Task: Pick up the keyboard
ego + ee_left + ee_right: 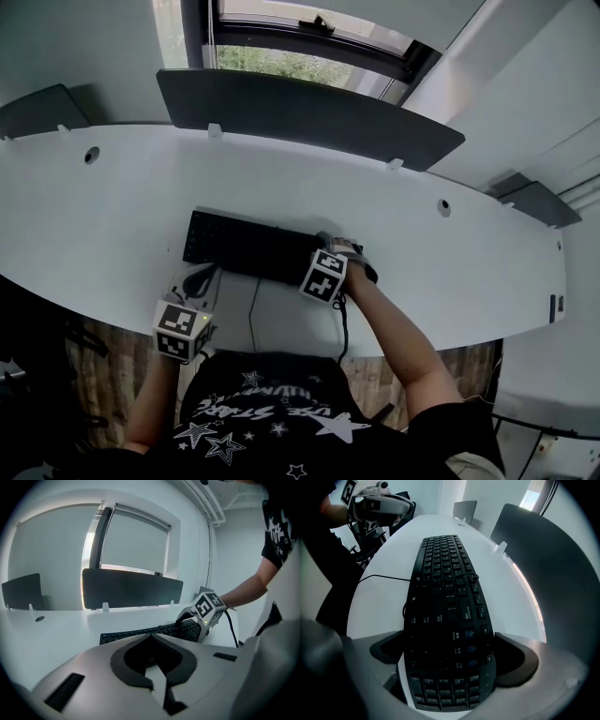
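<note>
White surface point(94, 216) curves from left to right, and one black keyboard point(246, 247) lies flat on it with its keys up, close to the person's edge. Its long side runs left to right, and the right end sits a little nearer the person. There are two grippers. The left gripper point(200, 275) is at the left, near the keyboard's front left corner but not touching it. Its fingers are clenched tight with nothing in them. One thin black cord point(379, 577) runs from the keyboard toward the near edge. The right gripper point(447, 653) points down over the keyboard's right end. Its fingers hold that end from both long sides, one at the front and one at the back. That end is hidden under the gripper in the head view. Three dark panels stand at the back: the left one point(37, 111) and the right one point(539, 202) are cut off, and the middle one point(300, 117) is whole.
</note>
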Demonstrator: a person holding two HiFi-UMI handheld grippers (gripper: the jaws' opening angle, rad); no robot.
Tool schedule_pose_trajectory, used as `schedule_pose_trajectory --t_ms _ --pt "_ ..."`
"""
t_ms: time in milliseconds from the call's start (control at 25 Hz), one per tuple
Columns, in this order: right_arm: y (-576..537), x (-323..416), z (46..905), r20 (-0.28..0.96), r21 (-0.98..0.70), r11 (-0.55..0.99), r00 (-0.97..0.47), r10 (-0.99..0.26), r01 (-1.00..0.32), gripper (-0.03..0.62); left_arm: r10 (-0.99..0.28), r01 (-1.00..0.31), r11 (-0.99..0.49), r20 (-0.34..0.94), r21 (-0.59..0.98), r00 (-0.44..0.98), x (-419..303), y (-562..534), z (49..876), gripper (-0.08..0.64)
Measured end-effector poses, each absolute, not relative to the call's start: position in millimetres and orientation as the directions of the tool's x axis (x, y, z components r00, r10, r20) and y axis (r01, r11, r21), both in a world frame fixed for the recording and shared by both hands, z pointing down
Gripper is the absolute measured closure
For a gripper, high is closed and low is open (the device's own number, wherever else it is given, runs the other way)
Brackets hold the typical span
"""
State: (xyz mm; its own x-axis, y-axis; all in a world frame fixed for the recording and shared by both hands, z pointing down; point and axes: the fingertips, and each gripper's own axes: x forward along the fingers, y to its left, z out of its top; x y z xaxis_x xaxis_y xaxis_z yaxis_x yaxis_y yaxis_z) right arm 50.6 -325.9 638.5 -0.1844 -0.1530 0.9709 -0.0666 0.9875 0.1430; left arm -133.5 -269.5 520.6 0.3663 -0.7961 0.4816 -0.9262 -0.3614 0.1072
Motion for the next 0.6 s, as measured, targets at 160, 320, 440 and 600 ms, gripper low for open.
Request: schedule_pose_trajectory --t_ms 160,320,440,600 --pt "-325.0 49.8 637.0 0.962 0.172 0.982 -0.201 -0.183 -0.072 0.017 -0.787 -0.913 -0.401 0.481 0.079 0.388 -129.5 -278.2 518.6 0.551" --pt "-324.5 51.3 633.3 0.954 0.212 0.975 -0.199 -0.222 -0.070 0.018 -0.782 -0.900 -0.431 0.472 0.063 0.408 -119.4 -287.1 508.9 0.551" --pt "-322.9 53.6 629.7 0.936 0.274 0.959 -0.207 -0.284 -0.077 0.018 -0.768 -0.881 -0.470 0.470 0.047 0.435 -113.2 -289.1 509.9 0.551" --pt "-322.0 52.6 625.5 0.915 0.329 0.941 -0.222 -0.337 -0.076 0.018 -0.752 -0.858 -0.513 0.462 0.039 0.471 -109.7 -294.4 507.8 0.551"
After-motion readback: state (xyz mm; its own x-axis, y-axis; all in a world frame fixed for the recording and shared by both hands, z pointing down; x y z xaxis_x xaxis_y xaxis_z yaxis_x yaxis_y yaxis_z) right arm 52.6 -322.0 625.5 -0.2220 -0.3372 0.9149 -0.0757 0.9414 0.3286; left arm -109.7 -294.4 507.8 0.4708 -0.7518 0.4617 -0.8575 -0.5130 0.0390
